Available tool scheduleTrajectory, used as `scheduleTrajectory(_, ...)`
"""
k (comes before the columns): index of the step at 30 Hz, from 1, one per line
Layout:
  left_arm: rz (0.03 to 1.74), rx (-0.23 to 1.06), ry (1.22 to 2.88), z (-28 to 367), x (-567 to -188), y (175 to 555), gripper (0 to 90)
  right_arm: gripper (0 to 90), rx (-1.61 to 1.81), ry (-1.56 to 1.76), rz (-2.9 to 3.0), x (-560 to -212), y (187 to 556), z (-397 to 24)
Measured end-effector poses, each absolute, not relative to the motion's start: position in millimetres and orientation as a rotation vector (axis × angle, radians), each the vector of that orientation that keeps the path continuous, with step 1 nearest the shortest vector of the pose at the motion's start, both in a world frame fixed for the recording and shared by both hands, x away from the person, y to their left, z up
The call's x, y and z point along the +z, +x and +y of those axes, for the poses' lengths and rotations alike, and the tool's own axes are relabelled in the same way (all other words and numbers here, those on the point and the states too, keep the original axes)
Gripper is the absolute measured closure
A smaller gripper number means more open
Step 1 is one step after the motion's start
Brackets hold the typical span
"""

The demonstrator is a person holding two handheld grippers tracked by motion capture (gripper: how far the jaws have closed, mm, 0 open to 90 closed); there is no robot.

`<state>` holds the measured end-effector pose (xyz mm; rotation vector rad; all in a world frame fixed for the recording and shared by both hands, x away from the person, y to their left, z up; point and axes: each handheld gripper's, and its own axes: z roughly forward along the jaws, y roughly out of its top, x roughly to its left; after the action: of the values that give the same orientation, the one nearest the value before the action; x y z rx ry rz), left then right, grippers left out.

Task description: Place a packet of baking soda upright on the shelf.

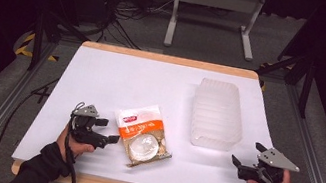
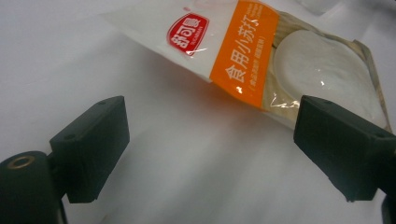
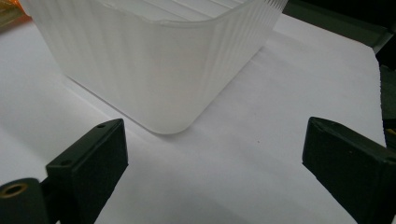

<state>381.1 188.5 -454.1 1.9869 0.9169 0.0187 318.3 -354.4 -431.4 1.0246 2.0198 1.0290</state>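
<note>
A clear food pouch (image 1: pixel 143 134) with an orange and white label and white powder inside lies flat on the white table near the front centre. My left gripper (image 1: pixel 107 131) rests just left of it, open, its jaws pointing at the pouch (image 2: pixel 261 60) with nothing between them. A frosted ribbed plastic bin (image 1: pixel 217 113) stands upright right of centre. My right gripper (image 1: pixel 245 154) sits at the front right, open and empty, aimed at the bin's near corner (image 3: pixel 159 70).
The white table sheet (image 1: pixel 117 78) has a wooden edge at front and back. Metal rails run along both sides, cables lie on the floor at the left, and a grey frame stands beyond the table.
</note>
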Motion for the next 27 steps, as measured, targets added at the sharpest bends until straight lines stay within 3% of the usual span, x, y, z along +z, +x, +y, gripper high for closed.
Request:
scheduleTrajectory(21,0.899,-0.138,1.990,137,-457,413,9.0,7.3,0.997,1.018,2.063,-436,321,-352)
scheduleTrajectory(24,0.905,-0.158,1.971,134,-457,419,10.5,7.3,0.998,1.019,2.068,-436,321,-352)
scheduleTrajectory(27,0.890,-0.157,1.988,132,-456,420,19.4,7.5,0.992,1.011,2.075,-436,321,-352)
